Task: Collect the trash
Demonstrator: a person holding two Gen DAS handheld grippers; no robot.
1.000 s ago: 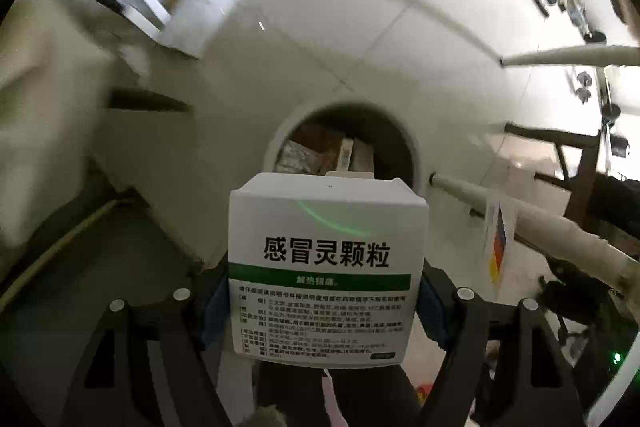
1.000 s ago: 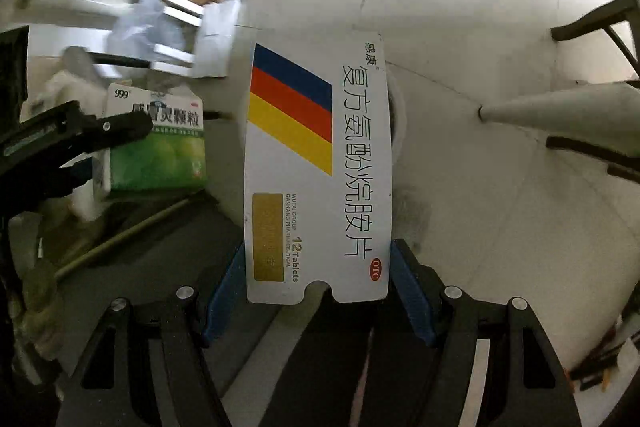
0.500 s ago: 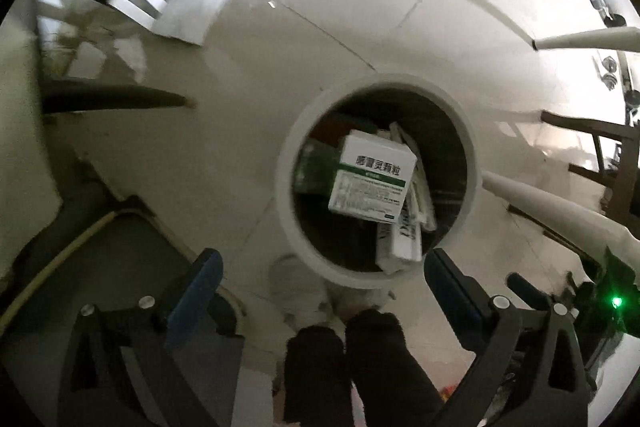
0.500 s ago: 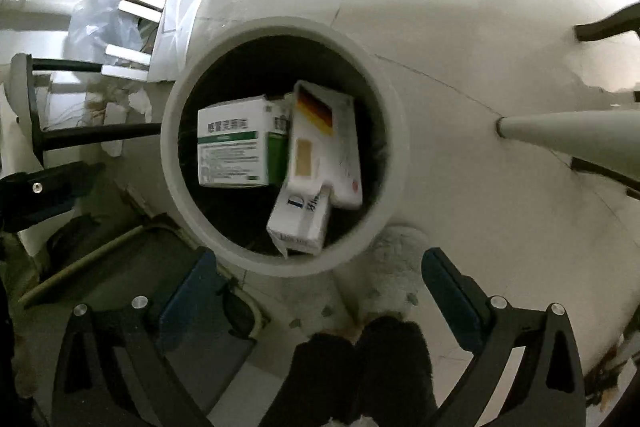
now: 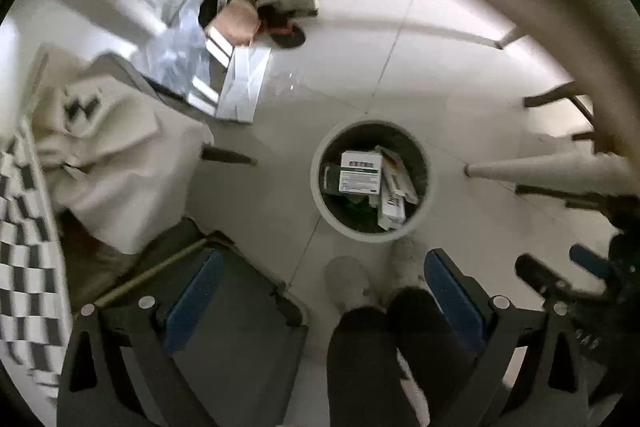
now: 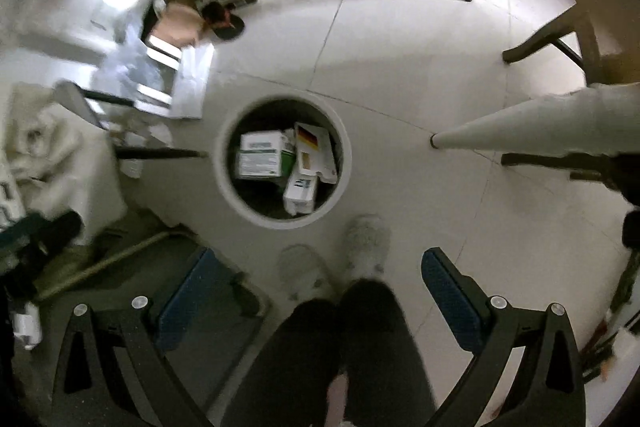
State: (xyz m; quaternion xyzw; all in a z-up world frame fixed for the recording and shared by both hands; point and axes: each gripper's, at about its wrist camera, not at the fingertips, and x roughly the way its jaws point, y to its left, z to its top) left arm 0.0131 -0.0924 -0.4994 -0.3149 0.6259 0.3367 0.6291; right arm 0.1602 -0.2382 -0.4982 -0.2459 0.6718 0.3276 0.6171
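Your left gripper stands spread wide, nothing between its blue pads; the green-and-white box it pinched a second ago is gone from it. Your right gripper is likewise spread and bare, the striped tablet box no longer in it.

Both tools now sit higher than half a second ago: the white round bin looks smaller and farther below in each wrist view. It stands on the pale tiled floor, just ahead of your light shoes and dark trouser legs.

The trash lies inside the bin. The green-and-white medicine box rests label up on the left side, where it landed half a second back. The striped tablet box leans against its right edge, touching it. A third white carton lies beneath their near ends, tilted.

Left of the bin, a cream cloth hangs over furniture. To the right, a pale tapered table leg meets the floor, well apart from the bin. Beyond, blurred clutter and plastic wrap sit against the far wall.
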